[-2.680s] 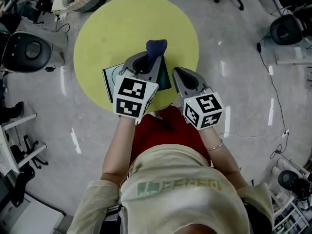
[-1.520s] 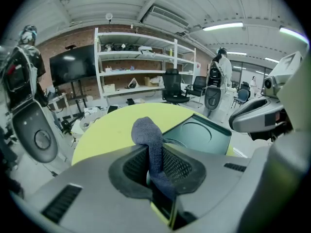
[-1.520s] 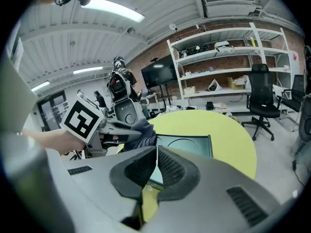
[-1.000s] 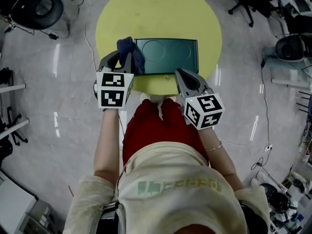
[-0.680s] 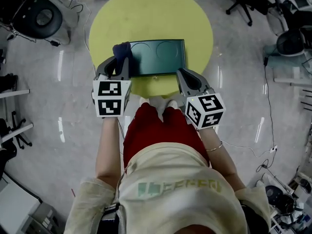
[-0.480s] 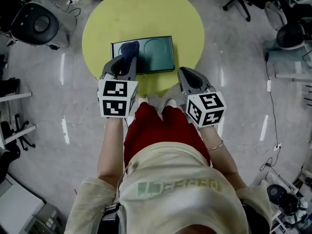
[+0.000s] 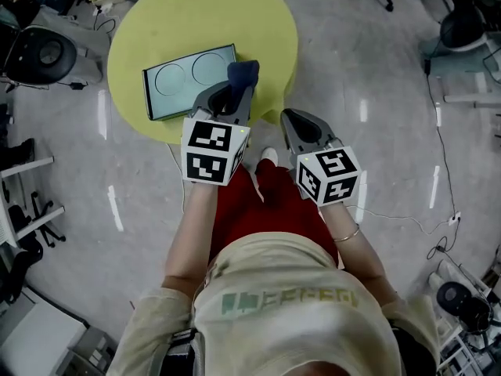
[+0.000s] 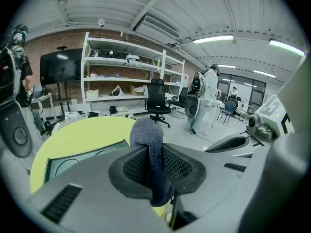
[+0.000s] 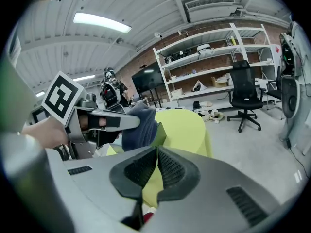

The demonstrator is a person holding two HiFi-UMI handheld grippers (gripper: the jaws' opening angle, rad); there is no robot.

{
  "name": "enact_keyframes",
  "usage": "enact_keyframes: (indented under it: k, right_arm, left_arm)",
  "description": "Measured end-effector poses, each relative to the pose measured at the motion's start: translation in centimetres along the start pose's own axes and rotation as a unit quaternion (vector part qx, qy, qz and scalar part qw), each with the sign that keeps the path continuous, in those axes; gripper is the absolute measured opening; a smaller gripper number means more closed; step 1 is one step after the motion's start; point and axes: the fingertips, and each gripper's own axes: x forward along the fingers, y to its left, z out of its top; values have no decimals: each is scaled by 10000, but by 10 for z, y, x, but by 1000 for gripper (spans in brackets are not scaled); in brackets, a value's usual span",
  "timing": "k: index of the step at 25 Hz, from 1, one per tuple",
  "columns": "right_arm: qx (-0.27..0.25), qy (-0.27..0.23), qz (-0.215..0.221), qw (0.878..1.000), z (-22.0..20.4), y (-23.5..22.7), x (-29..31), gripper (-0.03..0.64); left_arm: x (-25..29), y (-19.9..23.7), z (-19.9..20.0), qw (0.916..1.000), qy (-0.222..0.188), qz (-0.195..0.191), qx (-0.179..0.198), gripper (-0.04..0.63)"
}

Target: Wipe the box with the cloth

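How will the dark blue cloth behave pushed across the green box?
Probably floppy: the dark blue cloth bunches into a wad above the left gripper shut on it. Likely light, since that wad holds itself up. Its fuzzy surface should drag, not slip.

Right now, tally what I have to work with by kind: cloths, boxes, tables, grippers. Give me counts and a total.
cloth: 1
box: 1
round table: 1
grippers: 2, the left gripper and the right gripper
Total: 5
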Motion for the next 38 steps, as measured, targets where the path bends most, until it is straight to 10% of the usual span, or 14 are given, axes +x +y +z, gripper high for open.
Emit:
enact_keyframes:
  k: [4,25,38]
  right_arm:
    - [56,84,11,9999,-11,9,1,38]
    - [-503,544,520,9959,-11,159,100,38]
    - [-505,577,374,9964,-20,191,121,38]
  left_arm:
    - [8,9,-30,9985,261,320,354,61]
    - [-100,189,-123,9921,405,988,-665,61]
    - [-173,246,-142,9836,287,1708,-514,61]
